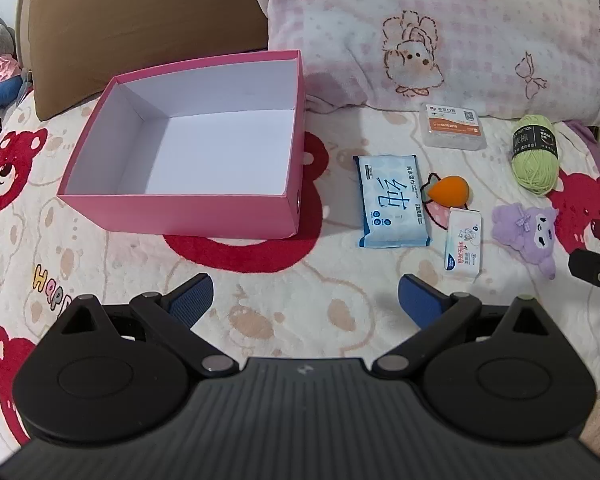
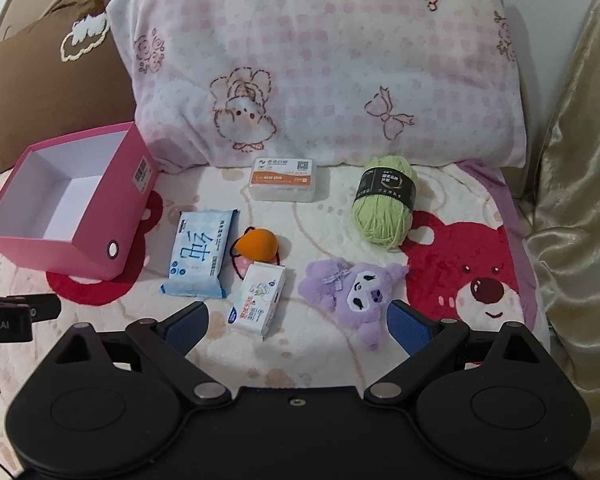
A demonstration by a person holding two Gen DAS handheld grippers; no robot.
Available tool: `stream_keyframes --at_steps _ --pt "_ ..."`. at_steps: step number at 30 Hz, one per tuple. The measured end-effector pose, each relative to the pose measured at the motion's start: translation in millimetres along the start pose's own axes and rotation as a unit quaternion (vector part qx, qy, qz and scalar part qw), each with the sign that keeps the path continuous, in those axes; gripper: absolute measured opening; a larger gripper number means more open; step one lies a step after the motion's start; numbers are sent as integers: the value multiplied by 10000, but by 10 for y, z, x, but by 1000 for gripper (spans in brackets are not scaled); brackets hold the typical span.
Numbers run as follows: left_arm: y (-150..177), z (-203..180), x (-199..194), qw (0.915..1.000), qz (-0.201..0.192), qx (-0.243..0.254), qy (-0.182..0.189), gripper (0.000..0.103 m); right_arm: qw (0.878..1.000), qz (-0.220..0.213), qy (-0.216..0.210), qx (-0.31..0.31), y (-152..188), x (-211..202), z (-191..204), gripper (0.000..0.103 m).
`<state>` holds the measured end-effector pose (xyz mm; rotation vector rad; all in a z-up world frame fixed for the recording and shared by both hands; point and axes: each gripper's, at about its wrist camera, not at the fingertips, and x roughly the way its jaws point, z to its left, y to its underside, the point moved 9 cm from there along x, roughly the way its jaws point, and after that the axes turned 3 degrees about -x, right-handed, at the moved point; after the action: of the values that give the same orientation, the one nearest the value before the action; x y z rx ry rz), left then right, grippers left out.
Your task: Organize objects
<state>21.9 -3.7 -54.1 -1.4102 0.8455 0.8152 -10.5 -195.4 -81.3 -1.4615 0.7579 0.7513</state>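
On a soft plush bed blanket (image 2: 324,364), both grippers (image 1: 306,300) (image 2: 297,322) hover with fingers spread and empty above loose items beside the empty pink box (image 1: 187,216), where yielding fabric could spoil a grasp of the flat wipes pack (image 2: 199,254).

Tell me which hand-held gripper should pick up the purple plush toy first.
Right. The right hand-held gripper is open with the purple plush toy just ahead of its right finger. The left hand-held gripper faces the pink box, with the toy far off to its right.
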Motion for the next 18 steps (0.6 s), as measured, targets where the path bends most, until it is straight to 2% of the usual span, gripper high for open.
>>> stream_keyframes --at_steps 3,9,18 --pt "-16 -10 -59 10000 -15 -7 48 100 9999 -57 7 107 -32 -98 -7 98" --pt "-86 -60 -309 9994 -312 75 151 100 9998 -88 -41 146 -50 -219 -3 98" --pt "-47 -69 -308 9995 -258 80 184 100 9999 -73 -39 86 -24 -240 37 98"
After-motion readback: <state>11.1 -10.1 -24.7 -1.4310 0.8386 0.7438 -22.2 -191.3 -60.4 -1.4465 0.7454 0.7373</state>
